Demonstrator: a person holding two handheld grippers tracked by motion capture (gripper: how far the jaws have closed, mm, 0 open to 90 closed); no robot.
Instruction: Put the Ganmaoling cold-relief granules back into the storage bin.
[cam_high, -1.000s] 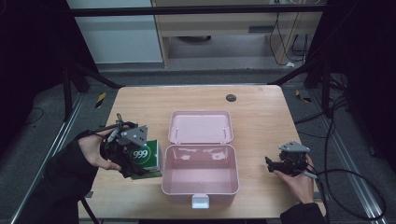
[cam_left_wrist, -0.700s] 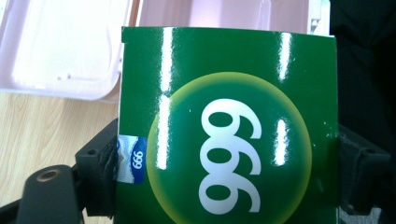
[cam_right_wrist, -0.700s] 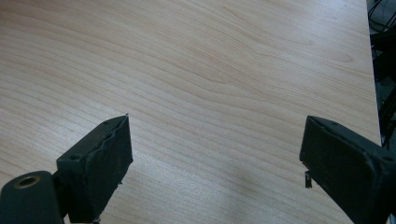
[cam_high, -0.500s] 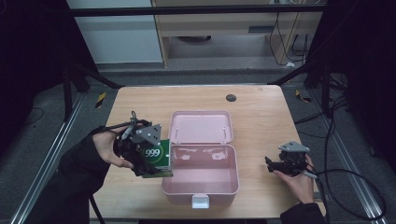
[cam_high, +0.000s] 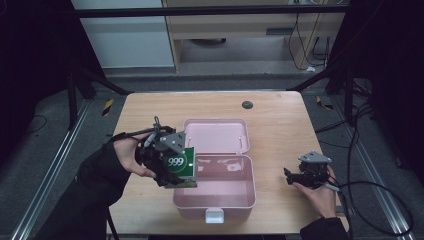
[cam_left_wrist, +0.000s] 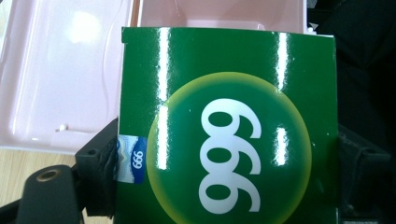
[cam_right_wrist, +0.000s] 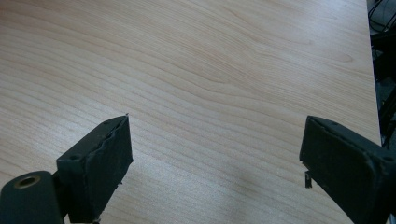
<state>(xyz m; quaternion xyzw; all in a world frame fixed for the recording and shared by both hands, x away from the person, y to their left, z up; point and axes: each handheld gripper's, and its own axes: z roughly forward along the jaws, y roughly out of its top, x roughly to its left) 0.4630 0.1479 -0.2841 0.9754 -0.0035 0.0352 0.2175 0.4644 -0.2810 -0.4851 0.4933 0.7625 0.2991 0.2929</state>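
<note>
The left gripper (cam_high: 172, 167) has a firm hold on a green box (cam_high: 181, 164) with a white "999" printed inside a yellow-ringed circle, and it hangs at the left edge of the pink case (cam_high: 215, 192), partly over the rim of the lower tray. In the left gripper view the green box (cam_left_wrist: 228, 126) stands between the two black jaws, which press on its two sides, set fairly wide to take its width; a small blue-and-white label sits at the box's edge by one jaw. Beyond the box in that view lies the pale pink inside of the case (cam_left_wrist: 60, 84), with its lid flat on the wooden counter (cam_left_wrist: 18, 163). From the high view the case lies open in the middle of the counter (cam_high: 280, 120), lid hinged back toward the far side, a white latch at the near rim. A small dark round spot (cam_high: 247, 104) sits on the counter beyond the case. Over on the right, the right gripper (cam_high: 295, 178) rests low near the counter's right edge, well apart from the case. In the right gripper view, the right gripper (cam_right_wrist: 215, 154) has its jaws spread wide with bare wood grain between them.
</note>
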